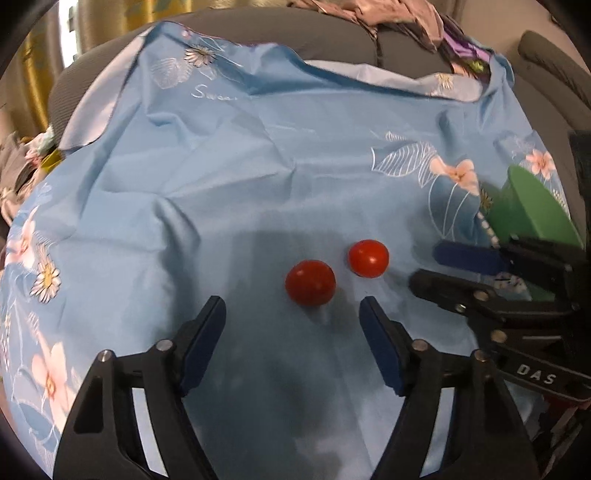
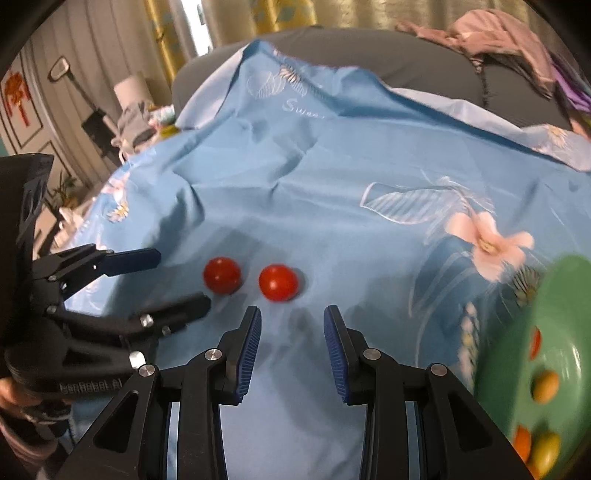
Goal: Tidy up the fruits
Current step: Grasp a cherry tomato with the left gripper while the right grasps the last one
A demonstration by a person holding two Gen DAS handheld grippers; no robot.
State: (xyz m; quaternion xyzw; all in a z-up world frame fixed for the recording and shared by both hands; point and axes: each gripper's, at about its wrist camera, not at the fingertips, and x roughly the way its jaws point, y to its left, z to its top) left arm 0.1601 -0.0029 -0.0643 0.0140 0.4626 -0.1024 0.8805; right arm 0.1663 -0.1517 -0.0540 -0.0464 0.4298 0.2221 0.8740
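Note:
Two small red tomatoes lie side by side on a light blue floral cloth [image 1: 229, 177]. In the left wrist view the nearer tomato [image 1: 310, 282] sits just ahead of my open, empty left gripper [image 1: 291, 310]; the other tomato [image 1: 368, 258] lies a little right of it. In the right wrist view the tomatoes [image 2: 222, 275] [image 2: 277, 282] lie just ahead and left of my open, empty right gripper [image 2: 291, 319]. The left gripper [image 2: 181, 277] shows at the left there. A green plate [image 2: 546, 350] with several small orange and yellow fruits sits at the right edge.
The right gripper [image 1: 428, 266] reaches in from the right in the left wrist view, with the green plate [image 1: 532, 210] behind it. Grey cushions [image 1: 332, 33] and rumpled pink clothing [image 2: 491, 33] lie beyond the cloth. Room clutter stands at the far left.

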